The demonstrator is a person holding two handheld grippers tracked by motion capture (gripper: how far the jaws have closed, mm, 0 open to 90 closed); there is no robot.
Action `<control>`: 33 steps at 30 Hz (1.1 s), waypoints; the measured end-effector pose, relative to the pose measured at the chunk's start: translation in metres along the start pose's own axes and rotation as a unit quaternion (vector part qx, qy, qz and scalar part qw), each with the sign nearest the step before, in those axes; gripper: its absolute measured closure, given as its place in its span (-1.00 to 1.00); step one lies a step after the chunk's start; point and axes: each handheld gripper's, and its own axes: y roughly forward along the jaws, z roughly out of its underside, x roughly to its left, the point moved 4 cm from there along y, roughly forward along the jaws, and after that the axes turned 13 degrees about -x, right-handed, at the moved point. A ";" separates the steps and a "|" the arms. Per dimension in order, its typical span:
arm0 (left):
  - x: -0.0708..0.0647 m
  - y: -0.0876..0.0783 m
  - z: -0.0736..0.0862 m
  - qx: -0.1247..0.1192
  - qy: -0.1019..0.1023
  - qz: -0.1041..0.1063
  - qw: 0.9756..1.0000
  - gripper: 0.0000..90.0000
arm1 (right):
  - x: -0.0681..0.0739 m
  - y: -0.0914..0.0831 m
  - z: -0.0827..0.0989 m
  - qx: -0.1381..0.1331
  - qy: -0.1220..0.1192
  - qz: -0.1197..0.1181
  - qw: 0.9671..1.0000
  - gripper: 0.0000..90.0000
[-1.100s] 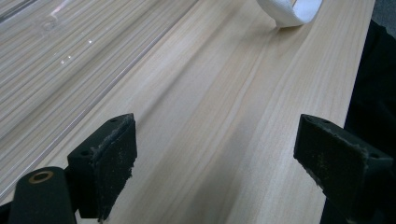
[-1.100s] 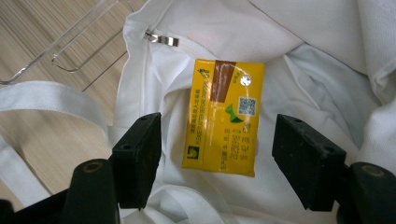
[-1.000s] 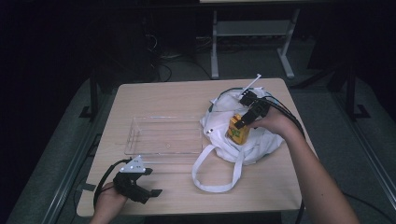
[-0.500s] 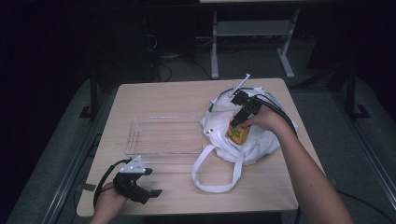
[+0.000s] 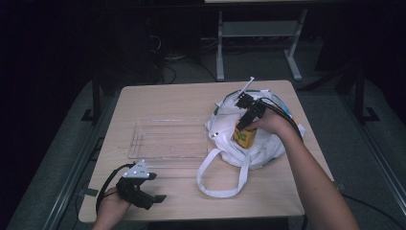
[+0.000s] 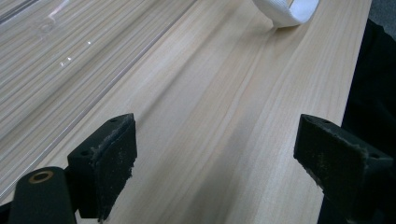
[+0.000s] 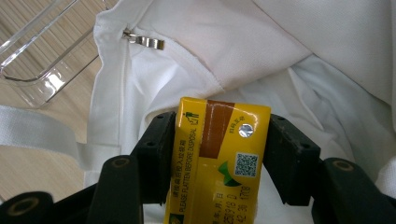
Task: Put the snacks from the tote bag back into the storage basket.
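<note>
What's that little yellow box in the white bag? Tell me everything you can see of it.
The yellow carton is a small drink box of glossy printed card, with a brown stripe, a foil straw hole, a QR code and "please flatten before disposal". It stands roughly upright over the open white bag, pinched on both sides by the right gripper, whose jaws have just been closing.

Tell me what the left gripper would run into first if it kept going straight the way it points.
Likely the white bag strap: the open left gripper points along bare table, the clear tray off to one side. Depth is hard to judge.

Yellow drink carton in white bag
</note>
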 end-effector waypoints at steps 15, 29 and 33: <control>0.000 0.000 0.000 -0.001 0.002 0.000 1.000 -0.71 | 0.003 0.000 0.000 0.013 -0.016 0.018 1.000 0.14; 0.000 0.000 0.000 0.000 0.000 -0.001 1.000 -0.71 | 0.004 -0.007 -0.002 0.013 -0.037 0.013 0.999 0.14; 0.000 0.000 0.000 0.002 0.001 0.000 1.000 -0.71 | 0.005 -0.014 -0.004 0.013 -0.040 0.011 0.999 0.14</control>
